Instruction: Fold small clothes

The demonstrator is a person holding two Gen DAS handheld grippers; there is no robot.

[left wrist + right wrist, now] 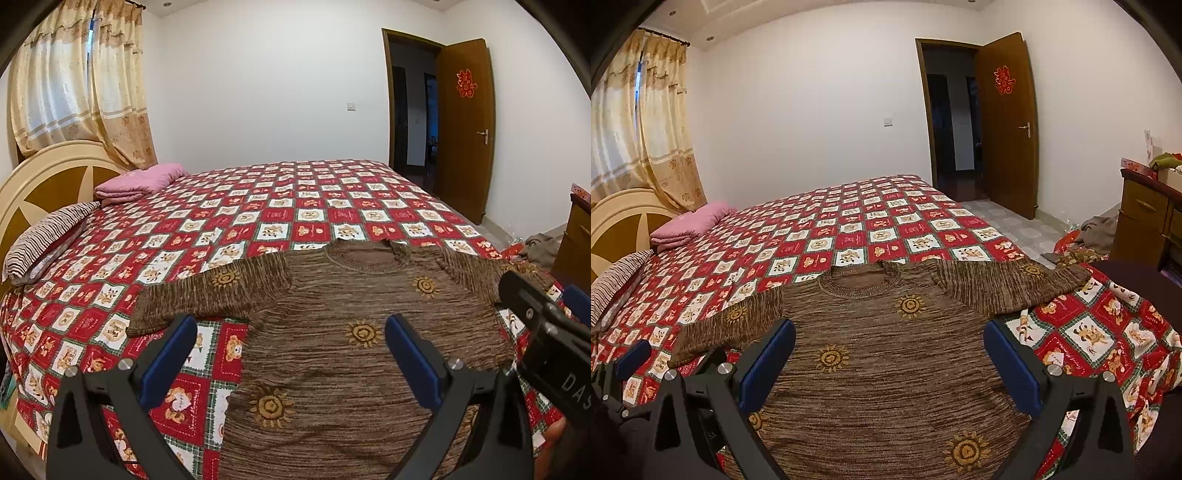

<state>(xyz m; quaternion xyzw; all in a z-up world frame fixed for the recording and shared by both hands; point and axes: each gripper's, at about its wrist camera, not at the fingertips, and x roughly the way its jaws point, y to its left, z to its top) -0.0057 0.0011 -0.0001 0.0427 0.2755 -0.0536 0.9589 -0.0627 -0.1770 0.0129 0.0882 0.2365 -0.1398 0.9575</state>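
A small brown knit sweater (332, 325) with yellow sun motifs lies flat and face up on the bed, neck away from me, both sleeves spread sideways. It also shows in the right wrist view (886, 354). My left gripper (291, 354) is open and empty, hovering over the sweater's lower left side. My right gripper (890, 365) is open and empty, hovering over the sweater's body. The right gripper's body shows at the right edge of the left wrist view (546, 332).
The bed has a red and white bear-print bedspread (258, 210). A folded pink blanket (140, 181) and a striped pillow (48, 236) lie by the headboard. A wooden cabinet (1145, 221) and clothes on the floor (1097, 229) are to the right. The door (1008, 122) stands open.
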